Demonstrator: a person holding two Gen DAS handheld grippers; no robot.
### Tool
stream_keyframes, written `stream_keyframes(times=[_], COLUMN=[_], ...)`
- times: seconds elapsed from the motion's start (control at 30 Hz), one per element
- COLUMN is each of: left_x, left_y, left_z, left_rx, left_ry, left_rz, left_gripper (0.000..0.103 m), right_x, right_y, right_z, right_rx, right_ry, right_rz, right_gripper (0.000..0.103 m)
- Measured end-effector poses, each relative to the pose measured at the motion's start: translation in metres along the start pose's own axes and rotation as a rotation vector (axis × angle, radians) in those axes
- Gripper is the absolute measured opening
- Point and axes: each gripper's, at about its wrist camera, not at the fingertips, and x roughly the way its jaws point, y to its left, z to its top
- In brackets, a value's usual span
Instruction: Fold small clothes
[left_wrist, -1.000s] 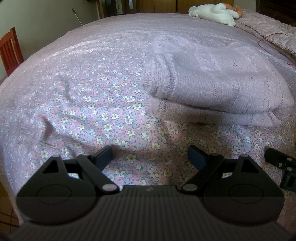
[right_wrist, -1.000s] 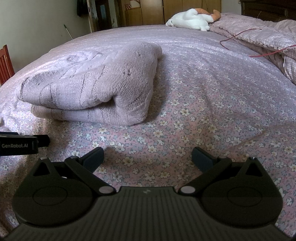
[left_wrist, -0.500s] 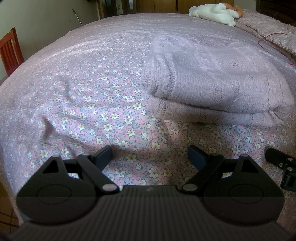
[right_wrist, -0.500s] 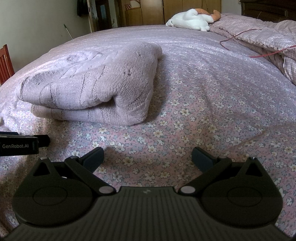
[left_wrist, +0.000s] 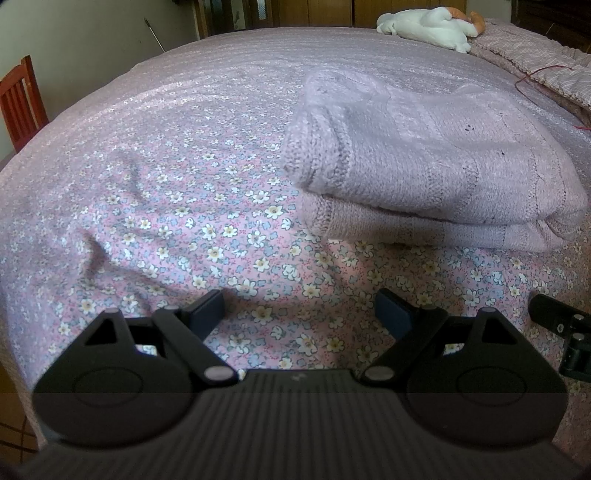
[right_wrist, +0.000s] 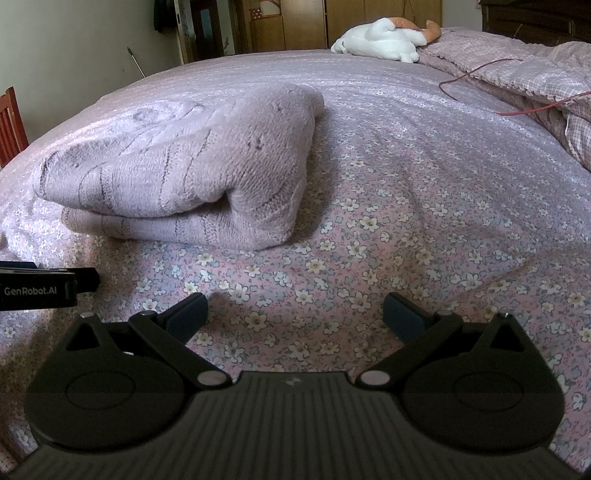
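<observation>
A pale lilac knitted sweater (left_wrist: 436, 166) lies folded in two thick layers on the floral bedsheet (left_wrist: 207, 229). In the right wrist view the same sweater (right_wrist: 184, 177) sits ahead and to the left. My left gripper (left_wrist: 301, 312) is open and empty, low over the sheet, short of the sweater's near left corner. My right gripper (right_wrist: 293, 314) is also open and empty, over the sheet to the right of the sweater's folded end. Each gripper shows at the edge of the other's view: the right gripper (left_wrist: 561, 332) and the left gripper (right_wrist: 40, 290).
A white stuffed toy (right_wrist: 380, 40) lies at the far end of the bed. A checked quilt (right_wrist: 546, 88) with a red cable (right_wrist: 480, 74) is bunched along the right side. A red wooden chair (left_wrist: 18, 107) stands left of the bed. Wooden cupboards (right_wrist: 306, 22) line the back wall.
</observation>
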Motion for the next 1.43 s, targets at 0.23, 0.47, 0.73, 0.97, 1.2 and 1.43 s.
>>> stream_keyframes(times=[0.23, 0.47, 0.73, 0.97, 1.2, 1.43], left_x=[0.0000, -0.0003, -0.0004, -0.0004, -0.0007, 0.0006], left_y=[-0.0001, 0.0002, 0.0004, 0.0005, 0.0006, 0.0013], left_z=[-0.0002, -0.0005, -0.0008, -0.0011, -0.0020, -0.0022], left_rx=[0.000, 0.000, 0.000, -0.001, 0.003, 0.006], left_ry=[0.000, -0.001, -0.001, -0.001, -0.004, -0.012], left_rz=[0.000, 0.000, 0.000, 0.000, -0.005, -0.010], left_gripper=[0.090, 0.090, 0.090, 0.090, 0.090, 0.090], right_x=[-0.0001, -0.0001, -0.0001, 0.0005, 0.0006, 0.0003], right_y=[0.0003, 0.0004, 0.0006, 0.0005, 0.0006, 0.0011], right_z=[-0.0003, -0.0003, -0.0006, -0.0003, -0.0004, -0.0008], right_rx=[0.000, 0.000, 0.000, -0.001, 0.000, -0.001], right_ry=[0.000, 0.000, 0.000, 0.000, 0.000, 0.000], right_rz=[0.000, 0.000, -0.001, -0.001, -0.001, -0.001], right_gripper=[0.103, 0.103, 0.103, 0.103, 0.103, 0.103])
